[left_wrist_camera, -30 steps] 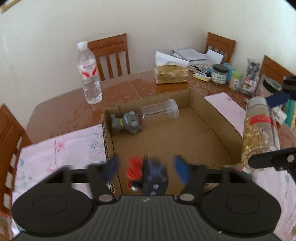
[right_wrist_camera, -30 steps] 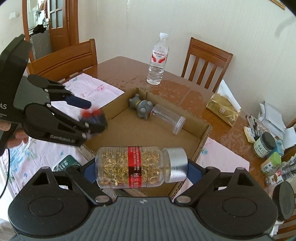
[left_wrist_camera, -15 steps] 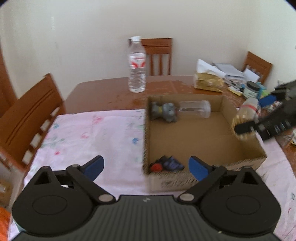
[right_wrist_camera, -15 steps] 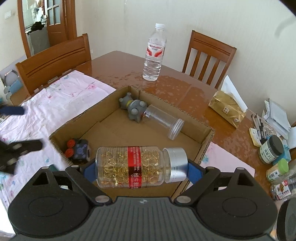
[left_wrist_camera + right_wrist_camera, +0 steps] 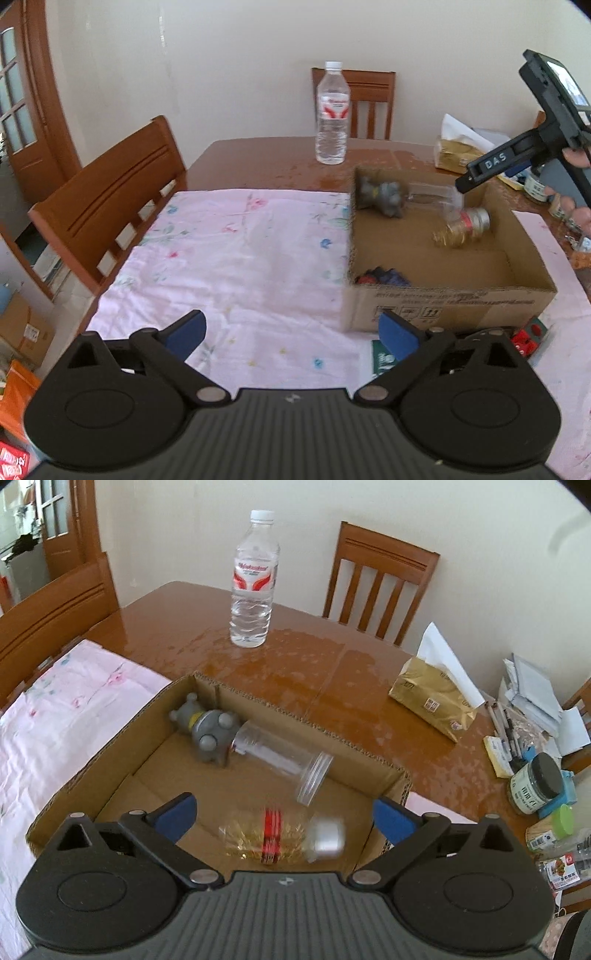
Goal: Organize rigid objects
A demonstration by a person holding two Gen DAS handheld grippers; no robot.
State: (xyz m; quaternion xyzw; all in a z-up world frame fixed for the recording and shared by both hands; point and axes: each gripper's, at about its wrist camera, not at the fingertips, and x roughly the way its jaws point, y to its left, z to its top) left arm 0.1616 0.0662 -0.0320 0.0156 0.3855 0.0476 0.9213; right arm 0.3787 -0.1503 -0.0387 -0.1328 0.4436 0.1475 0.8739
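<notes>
Cardboard box (image 5: 258,698): we see it on the desk (image 5: 314,657), open-topped.
Capsule bottle (image 5: 284,836): blurred, lying in the box near its right wall, clear of our pads.
Right hand-held gripper (image 5: 282,818): jaws just opened wide, nothing gripped.
Left hand-held gripper (image 5: 291,330): jaws apart over the pink cloth (image 5: 236,258), empty.
Grey toy (image 5: 207,729): box's far left corner, touching a clear jar (image 5: 284,762).

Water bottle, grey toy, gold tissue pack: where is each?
Water bottle (image 5: 254,576): right wrist view, on its label.
Grey toy (image 5: 210,731): right wrist view, on its body.
Tissue pack (image 5: 430,698): right wrist view, on its gold side.
</notes>
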